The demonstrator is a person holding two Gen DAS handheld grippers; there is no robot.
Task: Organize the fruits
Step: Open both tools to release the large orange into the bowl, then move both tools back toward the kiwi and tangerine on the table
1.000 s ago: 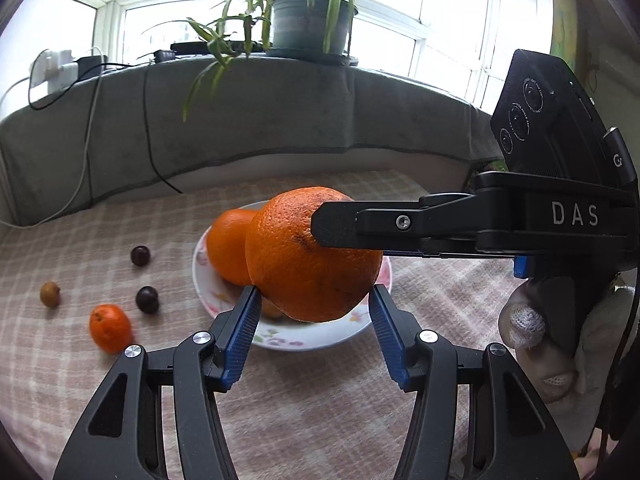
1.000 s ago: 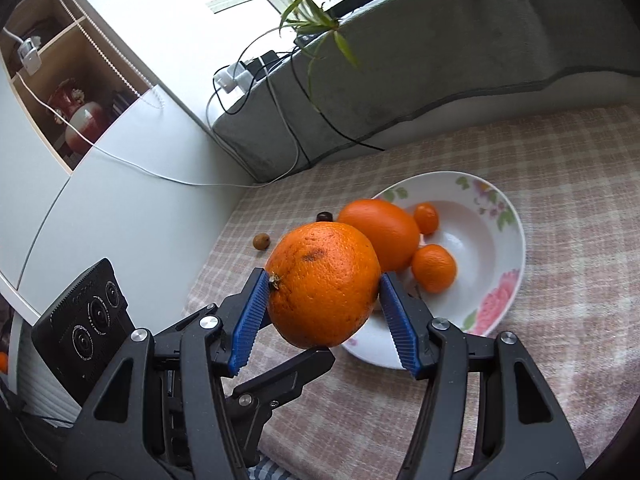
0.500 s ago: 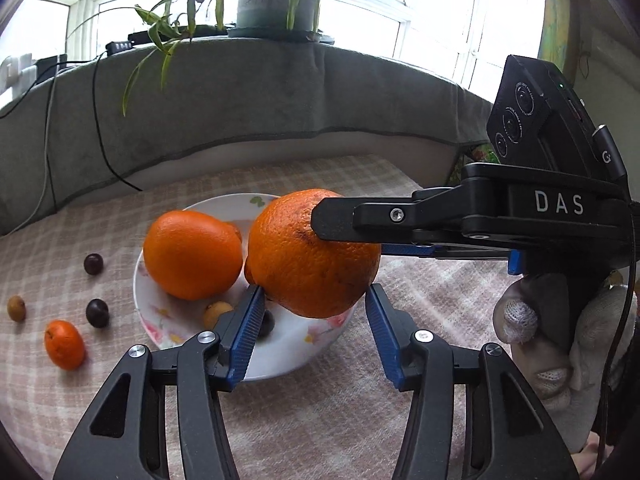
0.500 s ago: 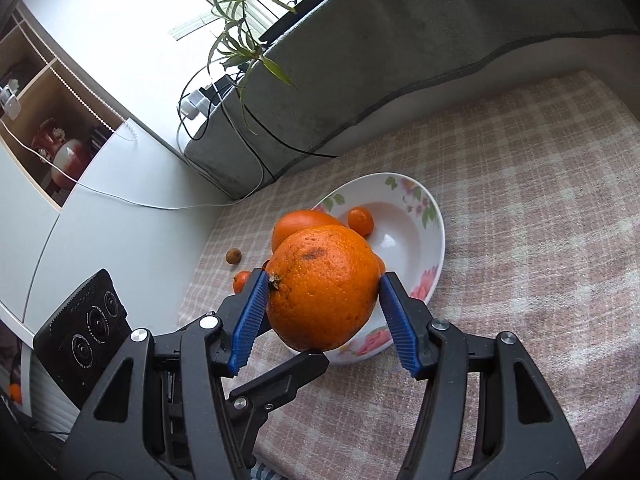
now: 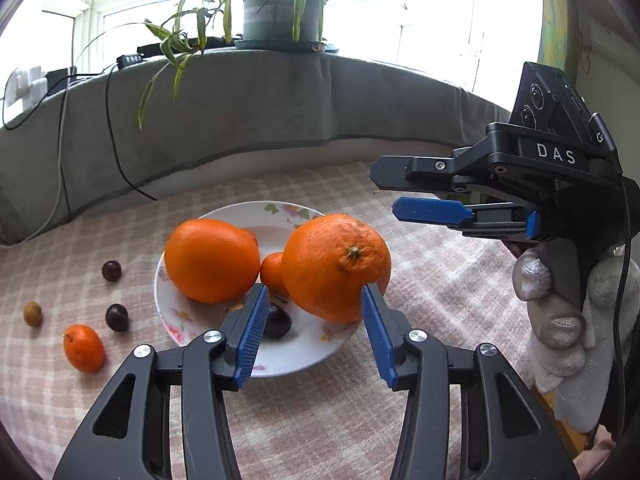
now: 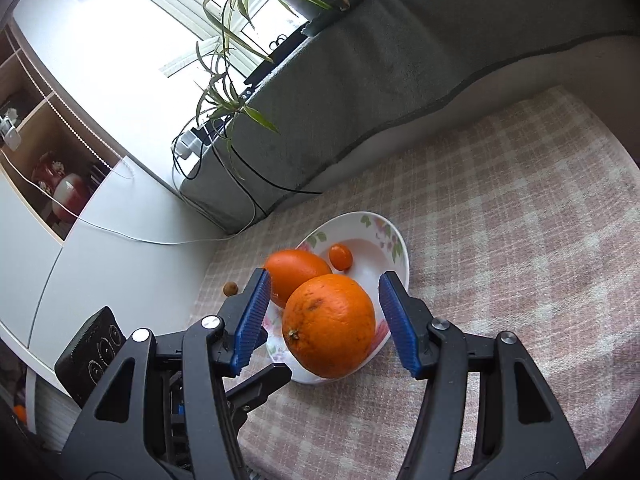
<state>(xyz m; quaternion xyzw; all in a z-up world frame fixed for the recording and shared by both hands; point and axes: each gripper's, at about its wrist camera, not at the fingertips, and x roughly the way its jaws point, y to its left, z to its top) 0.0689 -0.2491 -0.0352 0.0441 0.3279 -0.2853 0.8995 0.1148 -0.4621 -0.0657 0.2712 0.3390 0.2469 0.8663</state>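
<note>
A large orange [image 5: 336,268] [image 6: 330,330] lies at the near right side of the flowered plate [image 5: 280,368] [image 6: 396,240], next to a second orange [image 5: 212,260] [image 6: 296,272], a small mandarin [image 5: 274,276] [image 6: 340,256] and a dark plum [image 5: 278,322]. My right gripper [image 6: 322,320] is open, with a gap at each pad beside the large orange. In the left wrist view the right gripper [image 5: 400,192] hangs to the right of the orange, clear of it. My left gripper [image 5: 314,334] hovers over the plate's front edge. Its jaws are closing and grip nothing.
On the checked cloth left of the plate lie two dark plums [image 5: 111,271] [image 5: 117,317], a small brown fruit [image 5: 33,314] [image 6: 230,289] and a mandarin [image 5: 83,348]. A grey padded ledge [image 5: 280,120] with a potted plant [image 5: 280,12] and cables runs behind. A gloved hand [image 5: 560,320] holds the right gripper.
The large orange has left the right gripper's pads and now rests in the plate. The right gripper has drawn back to the right. The left gripper's jaws have narrowed a little.
</note>
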